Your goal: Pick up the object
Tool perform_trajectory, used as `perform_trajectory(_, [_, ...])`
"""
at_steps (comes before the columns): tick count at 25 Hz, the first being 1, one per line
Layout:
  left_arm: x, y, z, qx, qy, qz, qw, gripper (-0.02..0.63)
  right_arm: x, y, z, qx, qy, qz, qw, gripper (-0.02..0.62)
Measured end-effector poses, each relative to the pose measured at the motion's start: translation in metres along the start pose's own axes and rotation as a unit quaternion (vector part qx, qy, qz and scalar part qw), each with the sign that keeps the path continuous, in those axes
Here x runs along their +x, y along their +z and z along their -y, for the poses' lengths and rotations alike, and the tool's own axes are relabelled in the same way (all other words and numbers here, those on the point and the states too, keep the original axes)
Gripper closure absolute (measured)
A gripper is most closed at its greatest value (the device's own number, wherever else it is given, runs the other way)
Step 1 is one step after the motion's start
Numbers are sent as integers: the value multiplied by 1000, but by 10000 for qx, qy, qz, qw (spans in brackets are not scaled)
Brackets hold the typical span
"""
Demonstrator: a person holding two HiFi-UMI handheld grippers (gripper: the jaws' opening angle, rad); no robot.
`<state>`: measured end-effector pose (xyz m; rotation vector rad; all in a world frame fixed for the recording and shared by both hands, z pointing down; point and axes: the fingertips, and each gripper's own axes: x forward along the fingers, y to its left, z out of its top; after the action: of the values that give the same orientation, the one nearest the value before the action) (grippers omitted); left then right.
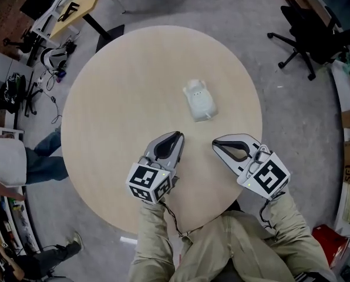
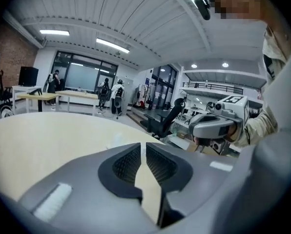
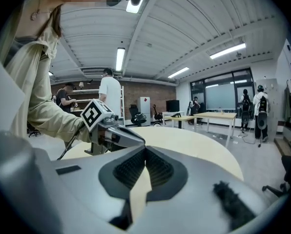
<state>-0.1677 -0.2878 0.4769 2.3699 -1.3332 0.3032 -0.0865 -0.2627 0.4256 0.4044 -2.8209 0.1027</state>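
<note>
A small white moulded object (image 1: 199, 99), shaped rather like a toy car, lies on the round pale wooden table (image 1: 116, 98), right of its middle. Both grippers hover over the table's near side, short of the object and pointing toward it. My left gripper (image 1: 179, 135) (image 2: 143, 145) has its jaws parted by a thin slit, with nothing between them. My right gripper (image 1: 215, 143) (image 3: 145, 150) has its tips together and holds nothing. Each gripper appears in the other's view: the right one (image 2: 204, 128) and the left one (image 3: 116, 133).
A black office chair (image 1: 307, 34) stands on the grey floor at the far right. A person's legs (image 1: 43, 160) are beside the table's left edge. A wooden desk (image 1: 75, 7) with cluttered gear is at the far left. Other people stand in the background of both gripper views.
</note>
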Motion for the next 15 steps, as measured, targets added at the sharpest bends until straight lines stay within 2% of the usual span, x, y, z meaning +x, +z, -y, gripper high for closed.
perform_trajectory(4, [25,-7,-15,-334,-189,-240,9990,546,9,-12,4,45,2,-113,9999,592])
perform_trajectory(7, [48,-16,-26,-724,-413,-556,9950,515,14,-15,6,61,-8,-114,9999,592])
perform_trajectory(10, [71,-24,-34,-1111,-623,-939,9874,479,16,-24,7,129,-34,-198,9997,592])
perform_trajectory(15, [104,-26,-54,-1928,-607,-1299,9707,456,17,-33,13,161,-85,-210,9996,592])
